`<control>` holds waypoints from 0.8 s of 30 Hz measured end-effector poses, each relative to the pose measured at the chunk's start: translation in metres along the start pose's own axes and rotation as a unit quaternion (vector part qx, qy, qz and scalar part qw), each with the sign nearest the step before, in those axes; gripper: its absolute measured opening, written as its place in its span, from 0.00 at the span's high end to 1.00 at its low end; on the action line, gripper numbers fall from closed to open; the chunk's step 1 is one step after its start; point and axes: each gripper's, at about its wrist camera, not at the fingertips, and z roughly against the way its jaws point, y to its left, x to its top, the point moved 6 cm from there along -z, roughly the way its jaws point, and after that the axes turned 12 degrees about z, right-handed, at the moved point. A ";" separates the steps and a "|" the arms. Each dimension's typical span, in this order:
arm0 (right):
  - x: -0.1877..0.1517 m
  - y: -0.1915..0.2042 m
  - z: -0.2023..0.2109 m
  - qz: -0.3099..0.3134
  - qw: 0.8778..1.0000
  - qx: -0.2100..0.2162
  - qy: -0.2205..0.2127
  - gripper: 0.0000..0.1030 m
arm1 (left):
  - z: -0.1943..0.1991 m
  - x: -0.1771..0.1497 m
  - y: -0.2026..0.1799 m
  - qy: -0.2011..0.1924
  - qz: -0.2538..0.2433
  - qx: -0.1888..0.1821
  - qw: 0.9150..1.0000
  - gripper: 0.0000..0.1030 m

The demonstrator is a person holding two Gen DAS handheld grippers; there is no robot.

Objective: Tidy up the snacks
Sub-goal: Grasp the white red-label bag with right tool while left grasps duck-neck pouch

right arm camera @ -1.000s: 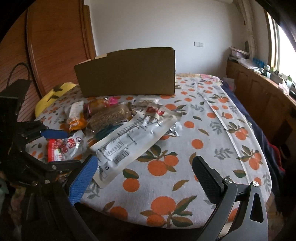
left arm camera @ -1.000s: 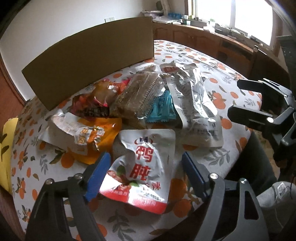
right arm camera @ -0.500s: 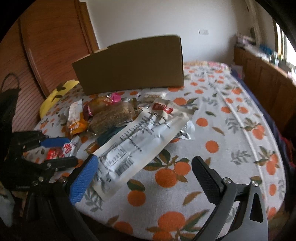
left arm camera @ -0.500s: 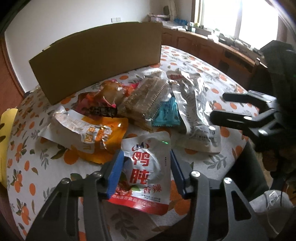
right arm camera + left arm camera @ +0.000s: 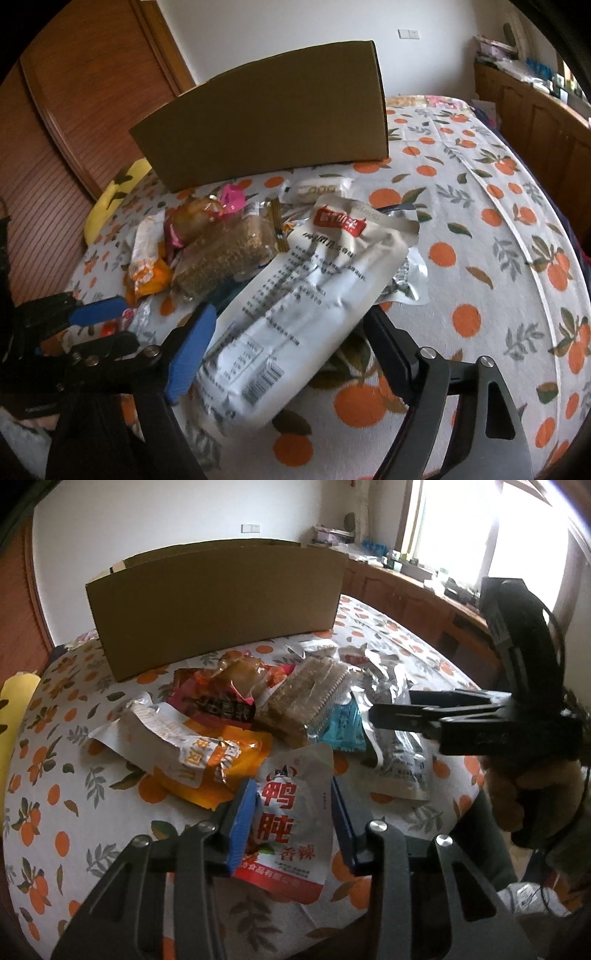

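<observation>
Snacks are being picked up: left gripper [image 5: 293, 812] jaws have just closed on the red-and-white pouch [image 5: 291, 823]; right gripper [image 5: 286, 345] jaws, closing around the long white packet [image 5: 295, 306], haven't clearly pinched it. Next, the cardboard box [image 5: 214, 609].

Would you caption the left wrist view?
Left gripper closing around a red-and-white snack pouch before a cardboard box.

Your left wrist camera looks steeply down from close above the near table edge, facing the cardboard box [image 5: 218, 605]. Your right wrist camera does likewise from further right. Both share the snack pile [image 5: 258, 705] and orange-print tablecloth [image 5: 480, 258].
</observation>
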 end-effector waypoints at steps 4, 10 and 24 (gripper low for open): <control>0.004 0.000 -0.008 0.018 0.999 -0.031 0.007 0.24 | 0.003 0.003 -0.006 -0.013 0.014 -0.015 1.000 0.67; 0.003 -0.005 -0.003 0.013 0.999 -0.028 0.009 0.46 | 0.002 0.002 -0.016 -0.011 -0.007 -0.007 1.000 0.76; 0.005 -0.009 0.024 0.008 1.000 0.004 -0.001 0.61 | 0.014 0.009 0.001 0.002 -0.002 -0.017 1.000 0.89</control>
